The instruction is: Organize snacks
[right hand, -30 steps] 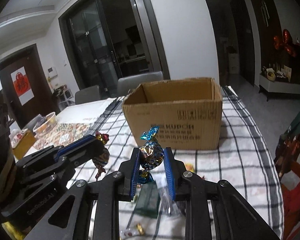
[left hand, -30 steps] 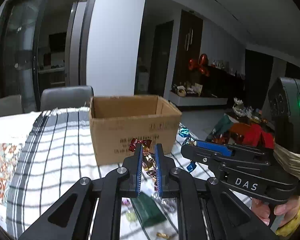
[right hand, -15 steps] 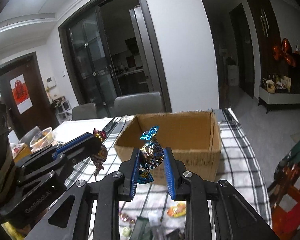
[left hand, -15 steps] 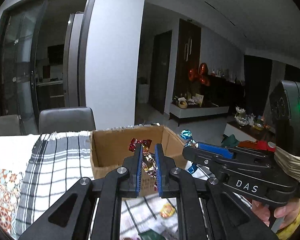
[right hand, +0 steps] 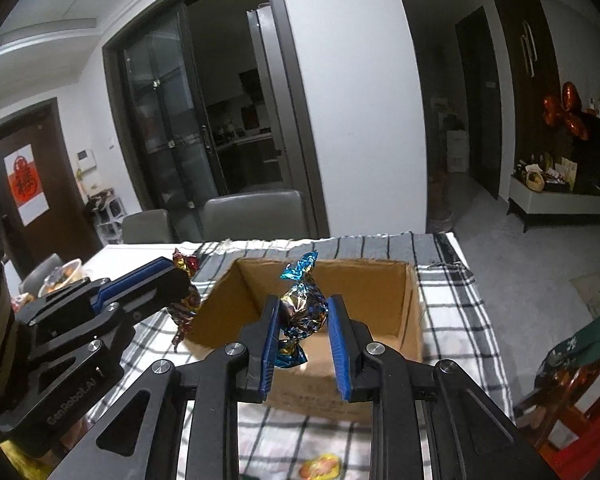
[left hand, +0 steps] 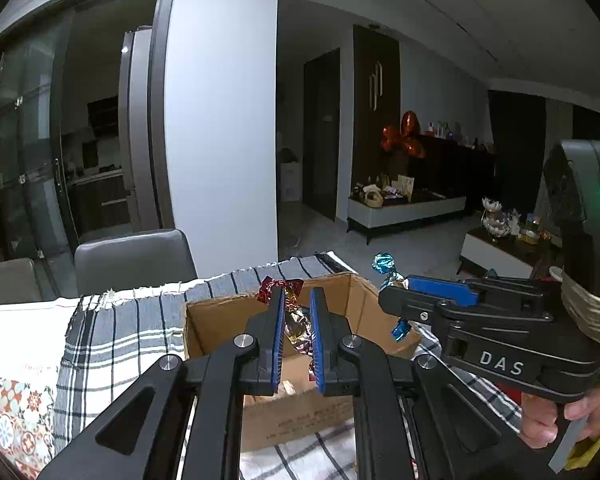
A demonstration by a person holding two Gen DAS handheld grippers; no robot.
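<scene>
Left tool clamped on red-wrapped candy, tilted slightly downward above cardboard box. Right tool at 3 o'clock alongside, gripping blue-wrapped candy over box's open top, hand squeezing trigger.

Table is wearing a black-and-white checked cloth, and an open cardboard box is sitting on it right ahead of the gripper fingers. A small yellowish wrapped snack is lying on the cloth just below them.

both candies carried up, now over open box
</scene>
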